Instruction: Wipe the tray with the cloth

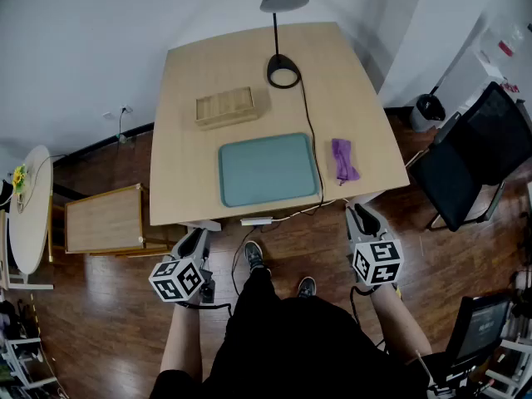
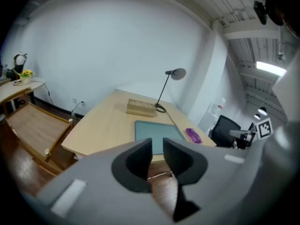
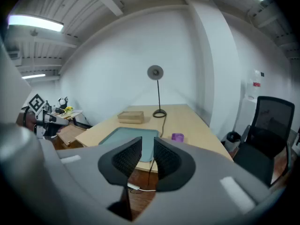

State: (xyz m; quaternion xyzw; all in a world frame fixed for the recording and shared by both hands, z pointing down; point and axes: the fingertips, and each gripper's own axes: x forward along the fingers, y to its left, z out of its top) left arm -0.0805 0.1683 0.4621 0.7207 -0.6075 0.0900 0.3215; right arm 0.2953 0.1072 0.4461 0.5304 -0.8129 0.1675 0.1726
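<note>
Teal is the colour of the tray [image 1: 268, 169], which in the head view is seen lying flat on the wooden table [image 1: 191, 73]. The purple cloth [image 1: 343, 160] is found bunched just right of the tray, apart from it, with a black cable [image 1: 312, 140] laid between the two. Behind the tray a wooden box [image 1: 224, 106] and a desk lamp [image 1: 281, 65] are set. The left gripper [image 1: 199, 233] and the right gripper [image 1: 359, 213] are held off the table, in front of the tray, one beyond each front corner.

In the left gripper view, the fingers [image 2: 139, 161] are seen slightly parted with nothing between them, and the tray [image 2: 157, 129] is seen beyond the gap.

In the right gripper view, the ribbed fingers [image 3: 125, 158] are likewise kept a little apart and empty, with the tray [image 3: 126, 137] ahead and the cloth [image 3: 177, 137] to the right of it.
</note>
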